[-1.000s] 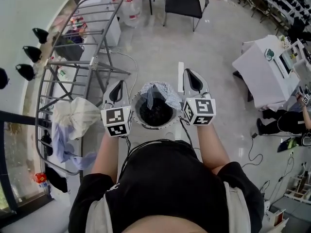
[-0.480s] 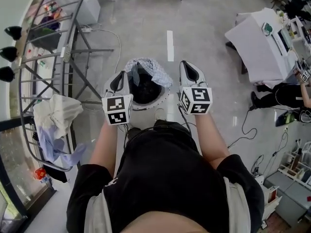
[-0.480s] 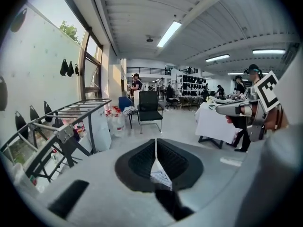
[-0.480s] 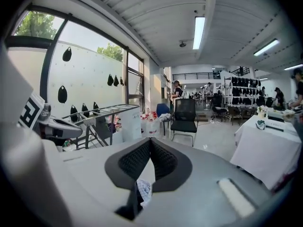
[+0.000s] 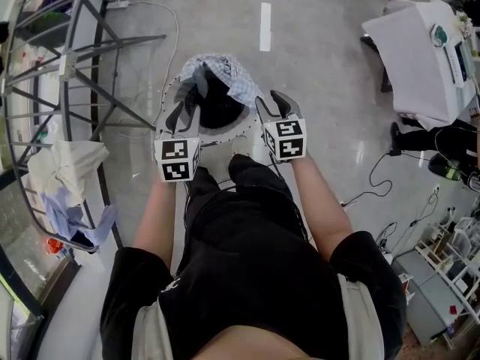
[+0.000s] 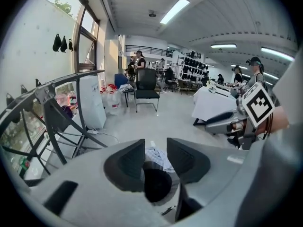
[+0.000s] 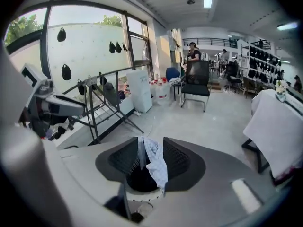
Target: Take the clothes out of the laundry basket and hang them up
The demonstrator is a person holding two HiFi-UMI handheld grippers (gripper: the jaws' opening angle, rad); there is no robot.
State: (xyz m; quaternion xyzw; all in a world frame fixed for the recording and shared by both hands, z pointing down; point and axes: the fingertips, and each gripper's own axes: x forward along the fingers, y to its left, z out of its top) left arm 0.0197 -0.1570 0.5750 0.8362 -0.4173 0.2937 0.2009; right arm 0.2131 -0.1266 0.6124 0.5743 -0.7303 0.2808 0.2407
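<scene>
Head view: L gripper point(image 5: 187, 109) & R gripper point(image 5: 271, 103) hover at near rim of round white laundry basket point(image 5: 222, 136) on floor. Dark clothes inside, blue-white checked cloth point(image 5: 236, 77) draped over far rim. Both jaws just been opening, L partway, R wider, nothing between them. Grey metal drying rack point(image 5: 66, 64) at left.
</scene>
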